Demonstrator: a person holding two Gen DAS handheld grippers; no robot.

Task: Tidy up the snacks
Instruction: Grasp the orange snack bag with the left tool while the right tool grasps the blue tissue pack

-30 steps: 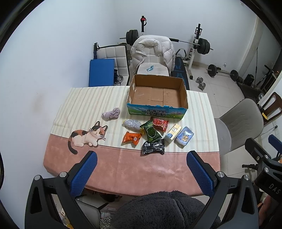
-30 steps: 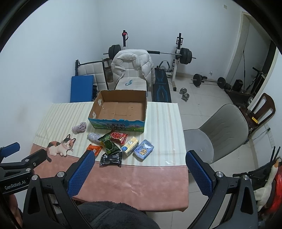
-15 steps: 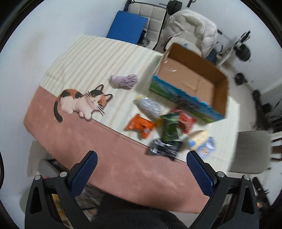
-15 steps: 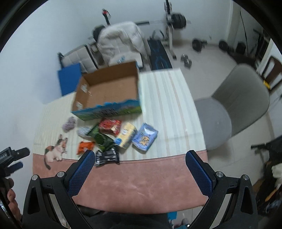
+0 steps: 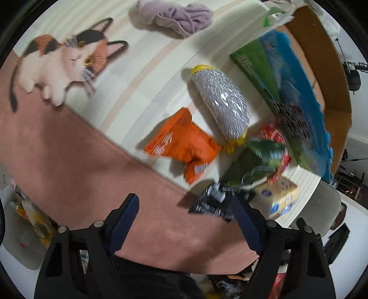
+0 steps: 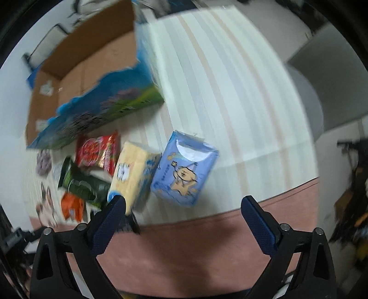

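Note:
Several snack packets lie on the table in front of an open cardboard box. The left wrist view shows an orange packet, a silver one, and red, green, yellow and black ones. My left gripper hangs low over the pink cloth with its jaws closing; the black packet lies at its right finger, not pinched. My right gripper is open just in front of a blue packet, beside the yellow packet.
A purple cloth bundle lies at the far left beside a cat print on the tablecloth. A grey chair stands off the table's right side. Striped cloth to the right of the box is bare.
Both grippers have dropped from high above the table to just over the packets and now point steeply down. The left jaws have narrowed. The packets have not moved.

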